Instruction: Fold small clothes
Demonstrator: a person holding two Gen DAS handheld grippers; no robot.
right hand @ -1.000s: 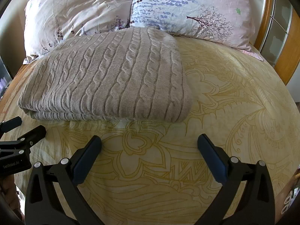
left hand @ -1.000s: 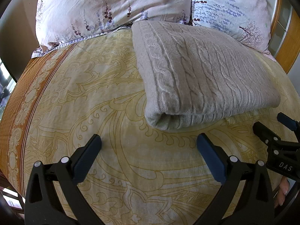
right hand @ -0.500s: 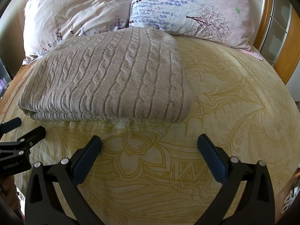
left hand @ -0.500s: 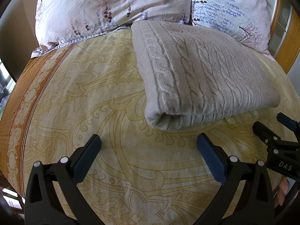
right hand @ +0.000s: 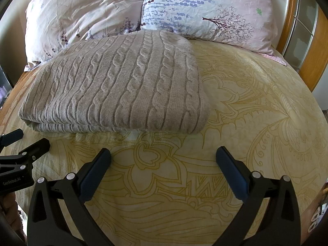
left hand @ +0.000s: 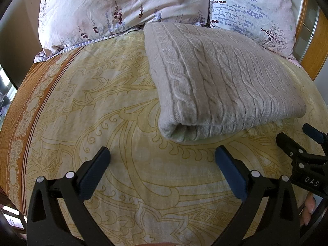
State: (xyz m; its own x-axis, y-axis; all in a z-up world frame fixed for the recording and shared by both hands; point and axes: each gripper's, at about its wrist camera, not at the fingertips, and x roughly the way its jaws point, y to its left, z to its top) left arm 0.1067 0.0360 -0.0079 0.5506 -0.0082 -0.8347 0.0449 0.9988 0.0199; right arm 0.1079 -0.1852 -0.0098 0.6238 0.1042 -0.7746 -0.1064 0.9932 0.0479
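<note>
Nearest the lens in the left wrist view, the left gripper (left hand: 162, 157) fills the lower frame with its jaws spread wide and nothing between them, poised over bare bedspread (left hand: 86, 106). At the lower right edge of that frame the tip of the right gripper (left hand: 295, 137) shows. In the right wrist view the right gripper (right hand: 163, 157) sits the same way, jaws wide and empty, with the other tool's tip at the lower left edge. Both tools hold back from the cloth, which suggests the fold is finished or close to it and the person is judging the result, not reaching for a grasp.

Just beyond the fingertips lies the knitted sweater (left hand: 221, 78), grey with cable ribbing, folded into a thick rectangle on the bedspread. In the left view its rolled near-left corner (left hand: 174, 129) faces the camera at centre frame, layers visible in the open end. In the right view the long near edge (right hand: 114, 128) runs across the middle left, squared and flat. That edge offers the cleanest hold if another fold is wanted.

Open bedspread spreads to the left in the left view and to the right in the right view, giving free room for sliding. Farthest off, across the top of both frames, two floral pillows (right hand: 205, 10) touch the sweater's far edge, and a wooden headboard (right hand: 313, 57) closes the upper right.
</note>
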